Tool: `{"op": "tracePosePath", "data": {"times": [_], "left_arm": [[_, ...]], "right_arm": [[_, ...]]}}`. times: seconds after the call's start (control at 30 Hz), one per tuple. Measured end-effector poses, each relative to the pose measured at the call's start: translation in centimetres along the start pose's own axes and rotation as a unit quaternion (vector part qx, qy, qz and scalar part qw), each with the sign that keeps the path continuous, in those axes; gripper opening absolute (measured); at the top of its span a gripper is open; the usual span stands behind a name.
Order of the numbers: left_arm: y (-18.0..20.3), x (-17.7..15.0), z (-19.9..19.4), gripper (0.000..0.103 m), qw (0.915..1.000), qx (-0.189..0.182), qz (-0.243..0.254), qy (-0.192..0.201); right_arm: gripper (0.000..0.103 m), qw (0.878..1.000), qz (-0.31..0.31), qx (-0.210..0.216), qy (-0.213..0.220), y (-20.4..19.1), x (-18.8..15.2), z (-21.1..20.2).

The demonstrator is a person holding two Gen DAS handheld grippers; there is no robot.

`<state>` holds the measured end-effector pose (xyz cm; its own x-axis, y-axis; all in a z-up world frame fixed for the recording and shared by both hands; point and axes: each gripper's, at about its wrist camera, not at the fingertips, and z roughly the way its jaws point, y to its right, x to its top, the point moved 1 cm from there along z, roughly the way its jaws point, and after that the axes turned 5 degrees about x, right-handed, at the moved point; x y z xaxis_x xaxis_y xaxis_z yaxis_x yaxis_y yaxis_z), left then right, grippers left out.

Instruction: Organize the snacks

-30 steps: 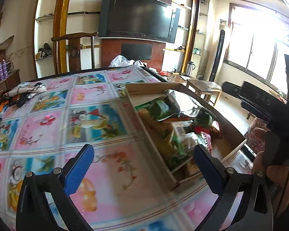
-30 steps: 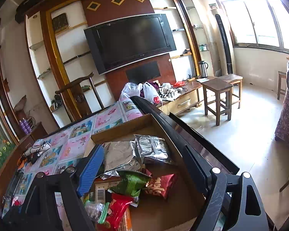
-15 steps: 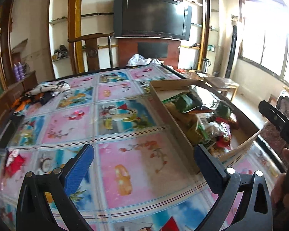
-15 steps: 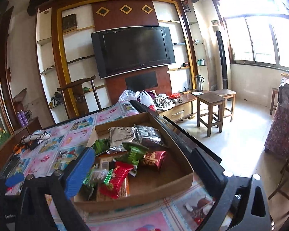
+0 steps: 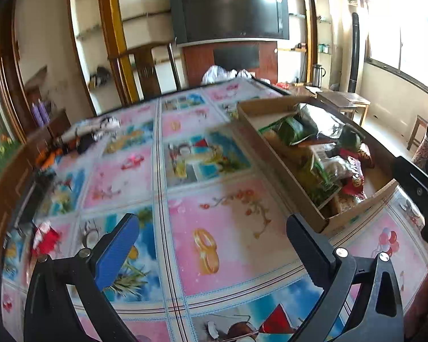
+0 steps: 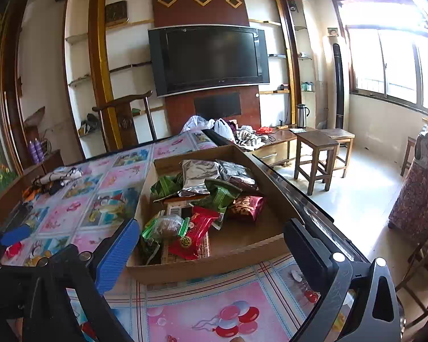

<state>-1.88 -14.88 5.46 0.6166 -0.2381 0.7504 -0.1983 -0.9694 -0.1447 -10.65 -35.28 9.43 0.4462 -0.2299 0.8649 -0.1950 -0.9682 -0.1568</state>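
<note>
A shallow cardboard box (image 6: 202, 268) (image 5: 288, 182) lies on the table's right side with several snack packets piled in it: silver foil bags (image 6: 197, 175), green packs (image 6: 222, 195), a red pack (image 6: 195, 232) and a dark red pouch (image 6: 246, 206). My right gripper (image 6: 211, 245) hangs open just before the box's near wall, nothing between its fingers. My left gripper (image 5: 212, 242) is open over the bare patterned tablecloth, left of the box. A small red packet (image 5: 44, 238) lies at the table's left edge.
The table (image 5: 228, 228) carries a colourful picture tablecloth. Clothes (image 6: 57, 178) lie at its far left corner. Behind stand a wooden chair (image 6: 125, 116), a TV wall unit (image 6: 211, 57) and a low cabinet with bags (image 6: 222, 126). Wooden stools (image 6: 316, 154) stand on the floor to the right.
The right gripper drew back from over the box to before its near wall, and its jaws widened. The left view swung left, so the box slid right and more tablecloth shows.
</note>
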Motion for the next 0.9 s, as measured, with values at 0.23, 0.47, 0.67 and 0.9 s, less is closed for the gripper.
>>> {"op": "tracePosePath", "data": {"times": [0.23,0.47,0.67,0.9], "left_arm": [[0.6,-0.3,0.5,0.102,0.9998,0.000,0.013,-0.012],[1.8,-0.4,0.1,0.102,0.9991,0.011,0.041,0.002],[1.9,-0.4,-0.2,0.102,0.9988,0.018,0.044,0.008],[1.9,-0.4,-0.2,0.102,0.9988,0.019,0.045,0.008]], "right_arm": [[0.102,1.000,-0.020,0.001,-0.021,-0.8,0.0,0.7],[0.102,1.000,-0.018,-0.001,-0.021,-0.7,-0.1,0.7],[0.102,1.000,-0.015,-0.003,-0.020,-0.7,-0.2,0.5],[0.102,1.000,-0.013,-0.004,-0.021,-0.5,-0.1,0.4]]}}
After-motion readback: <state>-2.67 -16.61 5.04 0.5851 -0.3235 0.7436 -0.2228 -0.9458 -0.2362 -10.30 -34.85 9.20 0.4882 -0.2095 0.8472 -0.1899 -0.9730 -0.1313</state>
